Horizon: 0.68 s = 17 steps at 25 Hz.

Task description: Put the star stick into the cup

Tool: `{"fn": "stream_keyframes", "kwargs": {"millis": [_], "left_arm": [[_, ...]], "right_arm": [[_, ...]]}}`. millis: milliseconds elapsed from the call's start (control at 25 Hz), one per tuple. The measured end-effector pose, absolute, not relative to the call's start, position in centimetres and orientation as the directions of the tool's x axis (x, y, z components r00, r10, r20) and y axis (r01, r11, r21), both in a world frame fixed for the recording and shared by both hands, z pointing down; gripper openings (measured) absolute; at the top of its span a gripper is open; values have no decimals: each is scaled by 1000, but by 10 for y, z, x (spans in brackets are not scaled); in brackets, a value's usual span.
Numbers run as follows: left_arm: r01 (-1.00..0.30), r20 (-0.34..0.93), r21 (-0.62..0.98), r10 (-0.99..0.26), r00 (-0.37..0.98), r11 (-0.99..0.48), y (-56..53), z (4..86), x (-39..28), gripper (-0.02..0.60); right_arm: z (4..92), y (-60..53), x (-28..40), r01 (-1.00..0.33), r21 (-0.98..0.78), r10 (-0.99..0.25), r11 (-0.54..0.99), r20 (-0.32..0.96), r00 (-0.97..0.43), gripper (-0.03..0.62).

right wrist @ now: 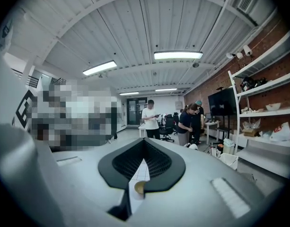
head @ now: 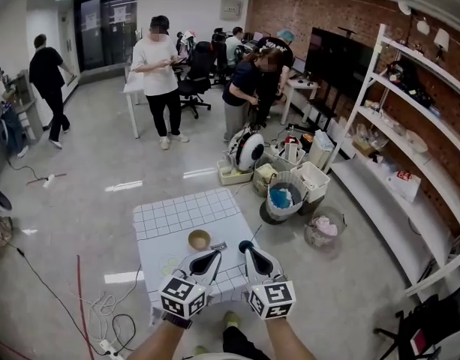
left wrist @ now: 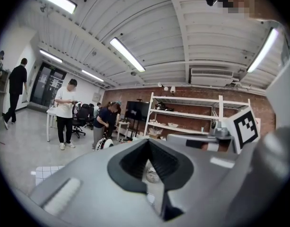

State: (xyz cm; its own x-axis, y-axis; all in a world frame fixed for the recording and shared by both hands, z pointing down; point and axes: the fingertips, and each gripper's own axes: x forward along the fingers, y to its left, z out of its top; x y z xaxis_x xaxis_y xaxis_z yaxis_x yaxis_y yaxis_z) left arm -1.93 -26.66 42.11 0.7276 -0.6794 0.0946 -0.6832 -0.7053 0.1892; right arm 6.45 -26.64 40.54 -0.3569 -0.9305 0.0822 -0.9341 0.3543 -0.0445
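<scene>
White grid cloth covers a small table [head: 177, 216] below us, in a busy workshop. A tan cup [head: 199, 239] stands upright near the middle of the cloth. Just to its right lies a short grey stick [head: 218, 246], the star stick as far as we can tell; it is too small for us to make out a star. It is outside the cup.

We hold both grippers over the near edge of the table, side by side. The left gripper [head: 213, 255] points at the stick and ends just short of it. Its fingers are pressed together with nothing between them. The right gripper [head: 247, 247] sits further right. Its fingers are also pressed together and empty.
</scene>
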Motion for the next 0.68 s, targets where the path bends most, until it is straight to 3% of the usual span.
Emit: {"fn": "stream_keyframes", "kwargs": {"millis": [680], "left_arm": [[-695, 42, 145, -697, 716, -704, -244, 387, -46, 6]], "right_arm": [[374, -241, 38, -929, -4, -928, 370, 40, -370, 12]]}}
